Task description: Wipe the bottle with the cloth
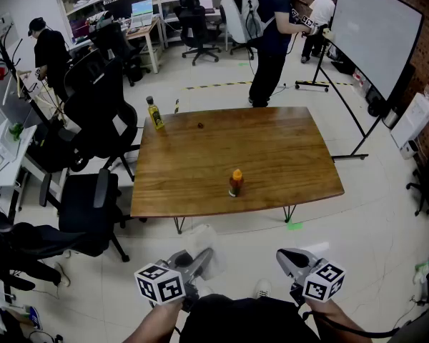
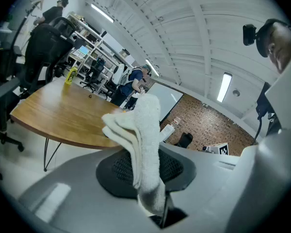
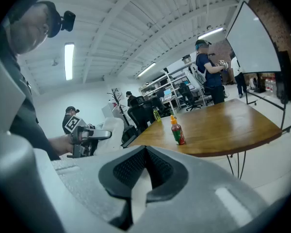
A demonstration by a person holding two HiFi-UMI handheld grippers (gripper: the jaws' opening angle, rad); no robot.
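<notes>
cloth in hand, bottle not reached yet
head view: bottle upright near the table near edge, about midway; left gripper with cloth and right gripper both well short of that edge. left gripper view: jaws clamped on the cloth, folded end sticking out. right gripper view: jaws together, empty. best bet: open the right jaws, steady the bottle low, wipe with the free cloth end.

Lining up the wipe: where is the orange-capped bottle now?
In the head view the orange-capped bottle stands upright near the front edge of the wooden table, roughly mid-width, far from the yellow bottle at the far-left corner.
</notes>
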